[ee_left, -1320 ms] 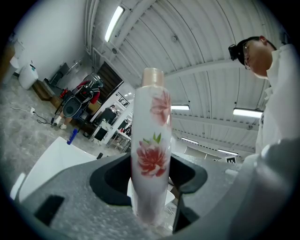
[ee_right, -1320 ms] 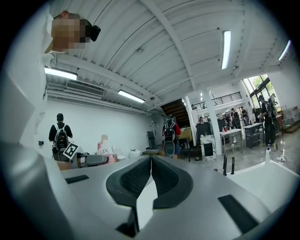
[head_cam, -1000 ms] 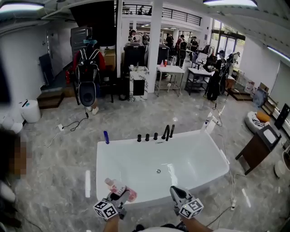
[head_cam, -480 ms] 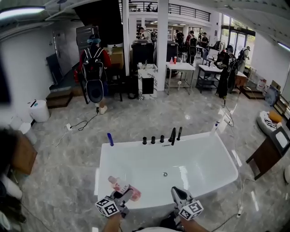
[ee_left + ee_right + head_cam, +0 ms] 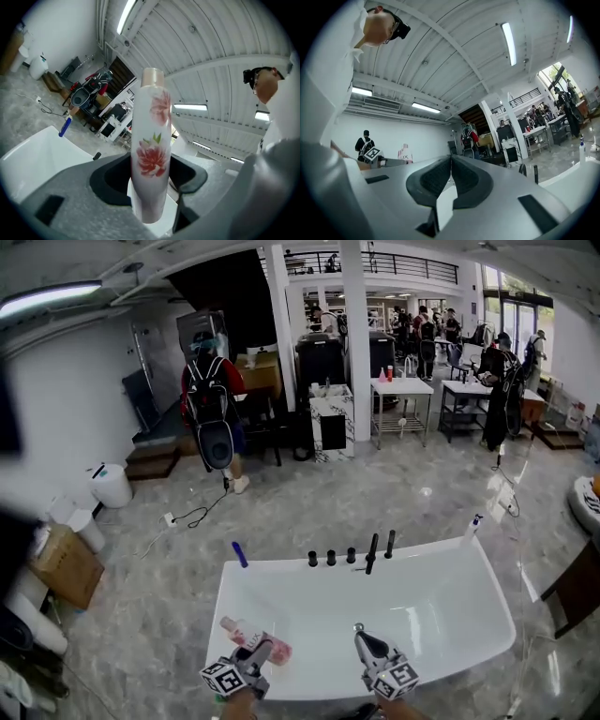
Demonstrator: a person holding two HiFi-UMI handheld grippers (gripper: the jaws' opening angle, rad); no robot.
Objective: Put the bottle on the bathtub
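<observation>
White bathtub (image 5: 441,606) sits lower, squarer before you now: closing in. Left gripper (image 5: 262,650) pinches bottle (image 5: 244,633); right gripper (image 5: 359,636) pressed together, empty.

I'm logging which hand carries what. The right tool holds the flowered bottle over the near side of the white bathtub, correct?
No: the left tool holds the flowered bottle, as the left gripper view shows. The right tool is shut and empty. The bottle is indeed over the white bathtub's near side.
</observation>
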